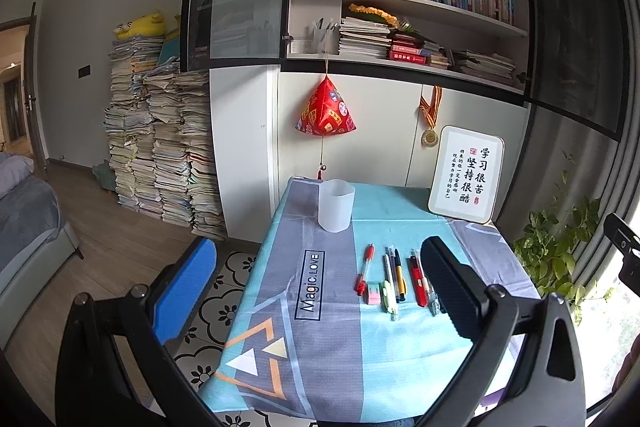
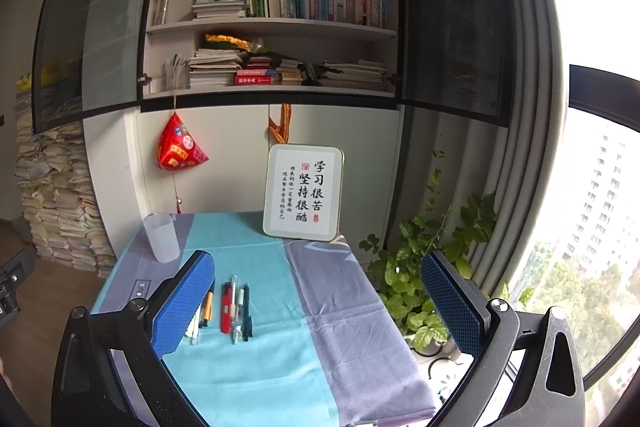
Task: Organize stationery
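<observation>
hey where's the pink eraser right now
In the left wrist view the pink eraser lies on the tablecloth, at the near end of the pen row, between the red-capped pen and the pale green pen.

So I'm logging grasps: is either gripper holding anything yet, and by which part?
Nothing is held. The left gripper and right gripper are both open above the table; the pens lie untouched beside the empty cup.
</observation>
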Tool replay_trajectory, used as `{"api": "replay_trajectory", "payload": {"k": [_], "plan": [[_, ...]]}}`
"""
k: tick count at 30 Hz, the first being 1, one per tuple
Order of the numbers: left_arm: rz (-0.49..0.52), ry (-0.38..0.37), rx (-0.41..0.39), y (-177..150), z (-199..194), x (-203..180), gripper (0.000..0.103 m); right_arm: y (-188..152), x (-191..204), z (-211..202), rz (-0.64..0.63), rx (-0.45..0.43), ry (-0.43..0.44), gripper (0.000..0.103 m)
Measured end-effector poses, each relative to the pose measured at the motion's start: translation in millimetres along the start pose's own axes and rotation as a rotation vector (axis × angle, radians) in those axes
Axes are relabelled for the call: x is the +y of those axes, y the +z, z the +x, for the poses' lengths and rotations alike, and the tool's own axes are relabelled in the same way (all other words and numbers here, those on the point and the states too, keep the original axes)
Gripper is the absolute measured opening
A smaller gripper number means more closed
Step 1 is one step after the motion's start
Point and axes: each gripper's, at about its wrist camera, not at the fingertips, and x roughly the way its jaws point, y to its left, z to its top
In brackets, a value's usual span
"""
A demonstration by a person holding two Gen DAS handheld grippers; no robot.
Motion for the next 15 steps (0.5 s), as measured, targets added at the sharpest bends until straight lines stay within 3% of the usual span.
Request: {"api": "replay_trajectory", "payload": {"k": [15], "plan": [[0.002,-0.009,0.01,-3.6,3.4,-3.7,0.102,-1.4,0.3,1.0,0.0,0.004,0.003,0.103]]}}
